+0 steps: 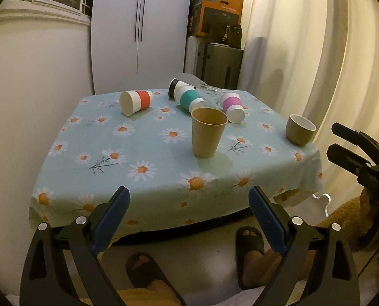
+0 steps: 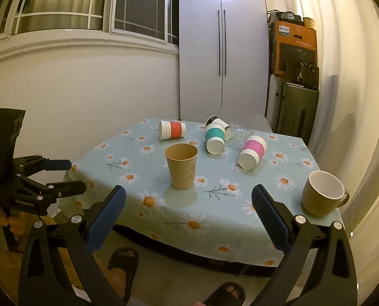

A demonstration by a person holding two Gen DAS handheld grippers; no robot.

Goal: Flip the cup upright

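A brown paper cup [image 1: 208,132] [image 2: 181,166] stands upright mid-table. A red-banded cup [image 1: 136,101] [image 2: 172,129], a teal-banded cup [image 1: 189,99] [image 2: 214,137], a pink-banded cup [image 1: 232,107] [image 2: 252,151] and a black-banded cup [image 1: 175,86] [image 2: 212,120] lie on their sides at the back. A clear glass [image 1: 209,92] [image 2: 236,130] lies between them. A brown mug [image 1: 299,129] [image 2: 323,193] stands upright at the right edge. My left gripper [image 1: 189,204] and right gripper [image 2: 188,204] are open and empty, held before the table's front edge.
The table wears a light blue daisy cloth [image 1: 148,153] [image 2: 240,178]. A white cabinet [image 1: 141,25], stacked boxes and a suitcase [image 1: 220,61] stand behind; curtains hang to the right. The person's sandalled feet [image 1: 143,267] are below the grippers.
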